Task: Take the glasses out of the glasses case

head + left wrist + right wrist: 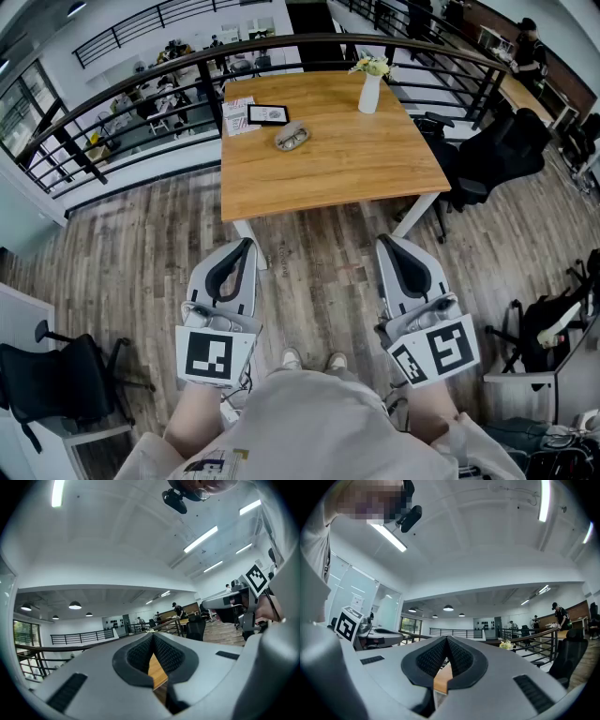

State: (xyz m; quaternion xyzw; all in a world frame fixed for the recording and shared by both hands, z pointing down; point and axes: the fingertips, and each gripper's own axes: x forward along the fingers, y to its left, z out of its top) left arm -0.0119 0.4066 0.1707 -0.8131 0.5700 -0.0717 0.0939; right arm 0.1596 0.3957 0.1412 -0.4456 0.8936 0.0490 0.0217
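Observation:
The glasses case [292,137] is a small grey oval lying on the far left part of the wooden table [375,169]; what looks like glasses shows on it, too small to be sure. Both grippers hang low in front of the person's body, over the floor and well short of the table. In the head view the left gripper [246,246] and the right gripper [386,242] point level toward the table. The left gripper's [152,634] pads meet with nothing between them. On the right gripper [446,638] the jaws are likewise shut and empty.
A black-framed tablet or picture [267,114] and papers [239,117] lie behind the case. A white vase with flowers [370,89] stands at the table's far right. Black office chairs [497,155] stand right of the table, another chair [66,380] at near left. A dark railing [112,94] runs behind.

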